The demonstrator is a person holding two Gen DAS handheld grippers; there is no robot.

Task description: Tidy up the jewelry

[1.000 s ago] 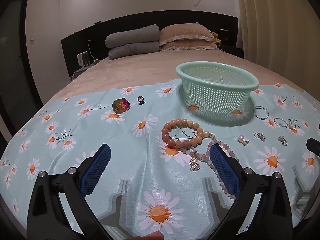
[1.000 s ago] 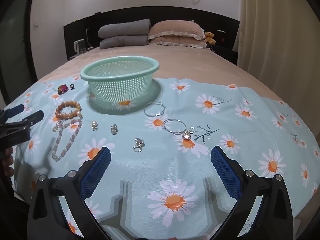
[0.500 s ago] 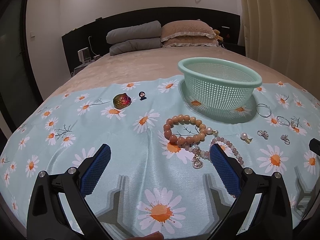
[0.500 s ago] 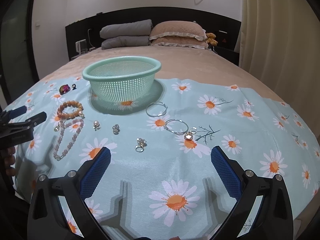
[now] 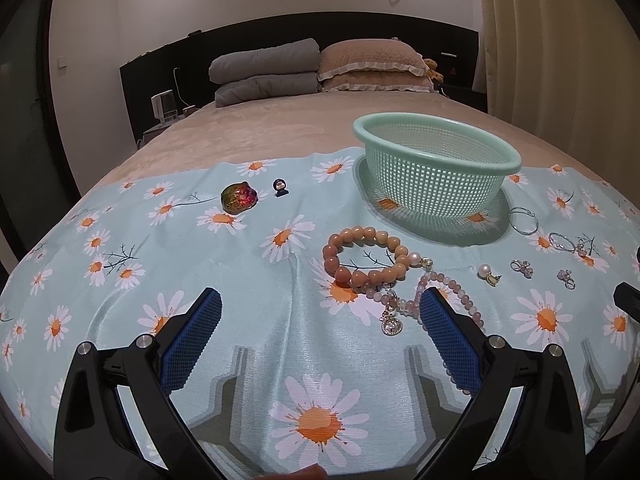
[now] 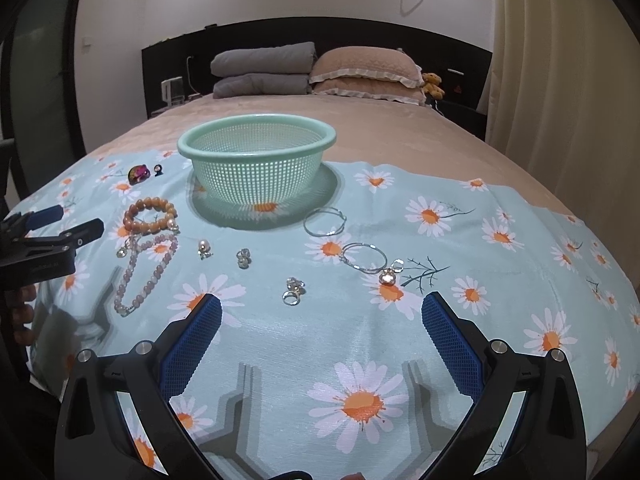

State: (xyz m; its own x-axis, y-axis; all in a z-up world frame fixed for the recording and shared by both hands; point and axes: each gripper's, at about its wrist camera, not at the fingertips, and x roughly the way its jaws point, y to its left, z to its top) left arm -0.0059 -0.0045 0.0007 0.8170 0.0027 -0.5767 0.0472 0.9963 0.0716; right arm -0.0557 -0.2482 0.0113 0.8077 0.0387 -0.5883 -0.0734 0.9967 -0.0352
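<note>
Nothing is sorted yet: the mint-green perforated plastic basket [image 6: 256, 160] stands upright at twelve o'clock on the daisy-printed light-blue cloth [image 6: 440, 300] and, as far as its mesh shows, holds nothing. Every piece lies outside it. The left gripper [image 5: 320, 312] hangs with fingers spread wide, carrying nothing; at its one o'clock sits the peach round-bead bracelet [image 5: 366, 258], touching the pale pink bead strand [image 5: 452, 292] whose tail passes behind the right-hand finger. Far out at eleven o'clock lie an iridescent red-green brooch [image 5: 239, 198] and a small dark charm [image 5: 281, 187]. The right gripper [image 6: 320, 312] is spread and empty too, a silver ring [image 6: 291, 298] just ahead at twelve, two thin silver hoops [image 6: 325, 222] near the basket's foot, and a pearl earring [image 6: 204, 248] at eleven. So the whole job remains, by my reading. Room is generous: bare cloth between pieces. The cloth's right edge falls away at three o'clock, and the two grippers sit near each other on the left.
</note>
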